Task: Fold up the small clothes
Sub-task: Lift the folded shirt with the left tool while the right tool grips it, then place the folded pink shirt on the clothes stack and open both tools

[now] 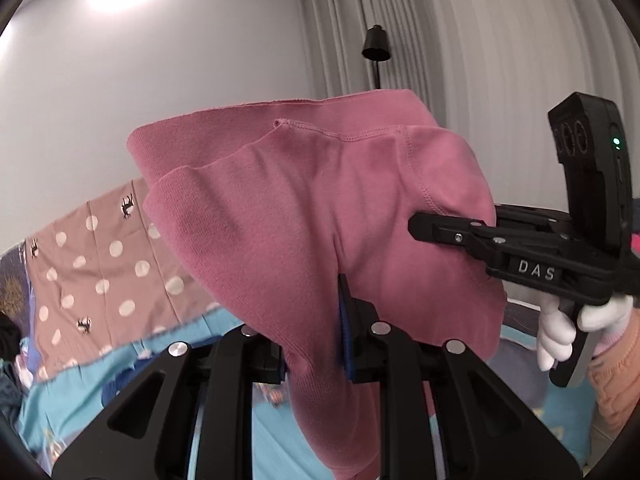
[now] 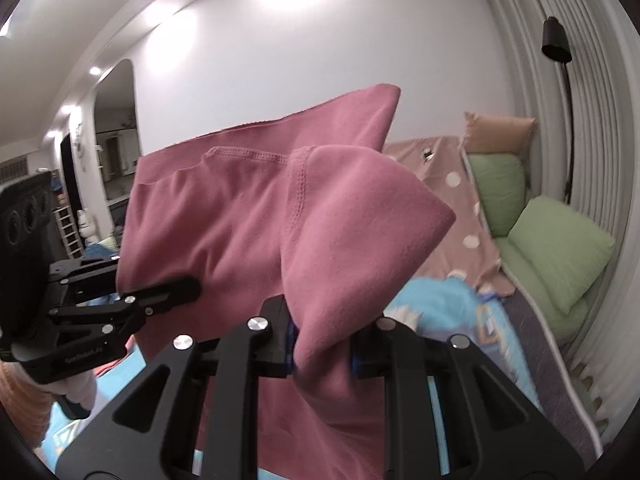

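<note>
Bed with light-blue cartoon sheet (image 2: 436, 296) lying below; pink knit garment (image 1: 304, 216) hanging aloft, stretched between left gripper (image 1: 316, 344) and right gripper (image 2: 322, 344), both clamping bunched fabric, likely spreading it flat for folding

garment (image 1: 304, 216) between both tools, bed (image 2: 432, 300) below, pillows (image 2: 560, 248) right

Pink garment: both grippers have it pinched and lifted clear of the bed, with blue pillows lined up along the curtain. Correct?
Not quite. The pillows along the curtain are green, as the right wrist view shows. The rest holds: left gripper and right gripper both pinch the pink garment, raised above the bed.
</note>
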`<state>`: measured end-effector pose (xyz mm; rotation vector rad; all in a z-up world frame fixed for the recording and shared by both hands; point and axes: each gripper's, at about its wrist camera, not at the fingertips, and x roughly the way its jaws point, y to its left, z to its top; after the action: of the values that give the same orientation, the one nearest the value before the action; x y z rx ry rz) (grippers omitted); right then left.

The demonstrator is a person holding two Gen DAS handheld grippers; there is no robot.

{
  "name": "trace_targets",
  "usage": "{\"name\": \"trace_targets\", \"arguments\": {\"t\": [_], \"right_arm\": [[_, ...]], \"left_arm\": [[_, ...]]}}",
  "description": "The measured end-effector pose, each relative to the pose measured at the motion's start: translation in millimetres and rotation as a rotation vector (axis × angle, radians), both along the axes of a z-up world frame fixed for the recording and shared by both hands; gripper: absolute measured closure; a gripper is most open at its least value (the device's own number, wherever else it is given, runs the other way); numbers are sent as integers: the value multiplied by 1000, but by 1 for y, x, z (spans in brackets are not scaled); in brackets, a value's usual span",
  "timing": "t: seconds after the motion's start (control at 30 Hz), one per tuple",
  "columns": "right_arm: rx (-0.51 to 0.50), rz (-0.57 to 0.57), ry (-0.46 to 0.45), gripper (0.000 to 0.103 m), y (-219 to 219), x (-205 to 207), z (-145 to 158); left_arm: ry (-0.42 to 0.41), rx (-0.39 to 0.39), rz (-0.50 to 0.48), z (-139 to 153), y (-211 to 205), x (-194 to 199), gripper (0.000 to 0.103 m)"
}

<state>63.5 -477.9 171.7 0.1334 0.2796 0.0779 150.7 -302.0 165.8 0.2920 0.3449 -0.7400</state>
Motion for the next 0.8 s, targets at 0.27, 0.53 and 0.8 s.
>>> {"name": "trace_targets", "arguments": {"t": [0.27, 0.53, 0.8], "right_arm": [[62, -33, 73, 84, -39, 121, -22], [-31, -241, 357, 51, -46, 273, -126], [134, -227, 451, 57, -56, 209, -235]], "left_arm": [[81, 54, 93, -31, -41, 114, 83], [174, 273, 389, -156, -62, 253, 58], [310, 243, 329, -231, -5, 218, 50]]}}
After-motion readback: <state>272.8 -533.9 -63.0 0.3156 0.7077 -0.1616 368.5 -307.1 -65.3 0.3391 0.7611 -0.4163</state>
